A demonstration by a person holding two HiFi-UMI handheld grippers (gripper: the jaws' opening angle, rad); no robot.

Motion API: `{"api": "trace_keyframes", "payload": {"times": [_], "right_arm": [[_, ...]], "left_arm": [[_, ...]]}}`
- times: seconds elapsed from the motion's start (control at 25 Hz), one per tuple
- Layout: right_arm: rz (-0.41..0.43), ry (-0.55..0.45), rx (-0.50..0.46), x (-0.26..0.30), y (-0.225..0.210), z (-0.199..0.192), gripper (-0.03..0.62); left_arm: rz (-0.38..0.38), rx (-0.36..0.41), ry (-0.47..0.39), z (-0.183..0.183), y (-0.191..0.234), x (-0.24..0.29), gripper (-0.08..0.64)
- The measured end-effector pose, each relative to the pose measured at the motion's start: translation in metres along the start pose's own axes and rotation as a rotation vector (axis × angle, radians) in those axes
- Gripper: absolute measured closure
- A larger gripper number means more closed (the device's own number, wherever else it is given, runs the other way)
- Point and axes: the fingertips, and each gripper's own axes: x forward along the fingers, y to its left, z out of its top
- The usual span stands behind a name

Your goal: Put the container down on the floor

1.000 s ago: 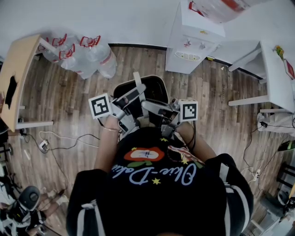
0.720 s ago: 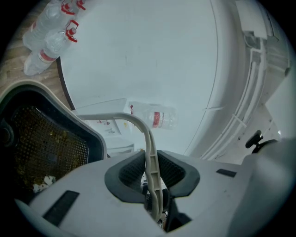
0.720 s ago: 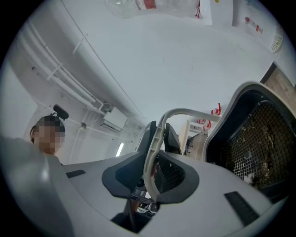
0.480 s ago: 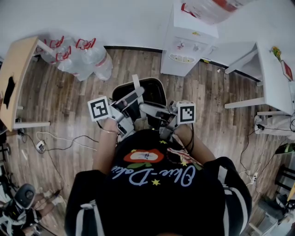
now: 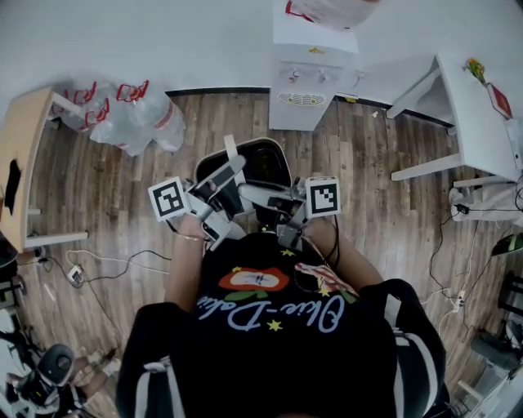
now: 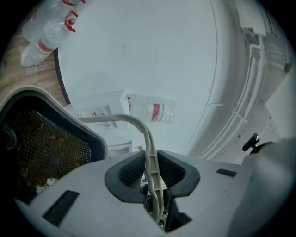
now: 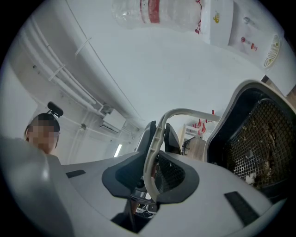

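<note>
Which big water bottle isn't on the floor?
The bottle on top of the white water dispenser by the wall. The other bottles lie bunched on the wooden floor beside the brown table.

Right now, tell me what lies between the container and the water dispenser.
Bare wooden floor only, between container and water dispenser; the head view shows it.

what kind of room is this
Probably an office or lab workroom rather than a home. A white floor-standing water dispenser stands against the wall, clear plastic water jugs with red handles are piled on the wood-plank floor, and a white desk stands at the right.
</note>
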Motion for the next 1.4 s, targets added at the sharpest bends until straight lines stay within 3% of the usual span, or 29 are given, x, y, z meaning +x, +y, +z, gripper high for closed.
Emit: {"api": "trace_keyframes", "payload": {"times": [0.88, 1.12, 1.4], "right_arm": [[-0.007, -0.036, 0.037, -0.002, -0.011, 0.011, 0.514], [-0.033, -0.029, 0.074, 0.037, -0.046, 0.048, 0.514], [-0.073, -0.027, 0.09, 0.071, -0.07, 0.065, 0.517]], "left_arm": [[0.028, 0.01, 0.009, 0.008, 0.008, 0.011, 0.486], [0.041, -0.023, -0.009, 0.068, 0.031, 0.016, 0.486], [0.046, -0.04, 0.008, 0.109, 0.046, 0.011, 0.486]]}}
